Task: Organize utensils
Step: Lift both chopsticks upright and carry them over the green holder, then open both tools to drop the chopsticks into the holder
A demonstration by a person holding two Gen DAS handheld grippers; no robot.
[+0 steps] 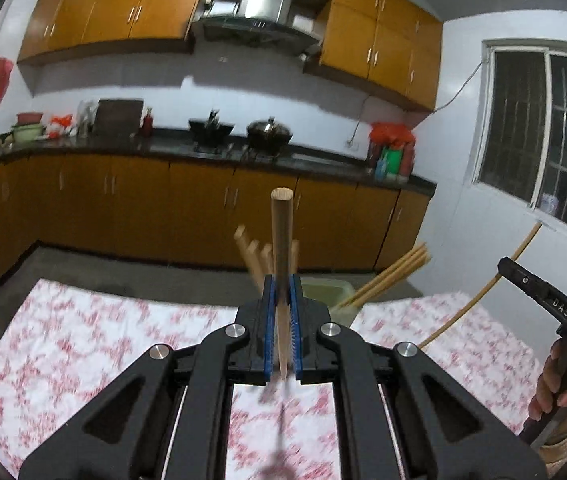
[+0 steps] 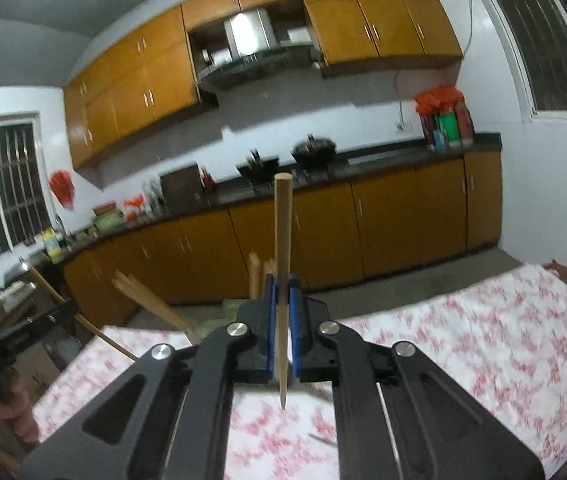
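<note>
While both grippers carry one chopstick each, sorting looks partly done.
Left gripper (image 1: 282, 292) and right gripper (image 2: 282, 292) are each clamped on an upright chopstick (image 1: 282, 236) (image 2: 283, 240); several more already stand in the green holder (image 1: 329, 294) at the table's (image 1: 83, 340) far edge.

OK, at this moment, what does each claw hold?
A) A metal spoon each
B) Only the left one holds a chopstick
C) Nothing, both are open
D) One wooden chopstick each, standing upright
D: the left claw and the right claw each pinch one upright chopstick between blue pads.
</note>
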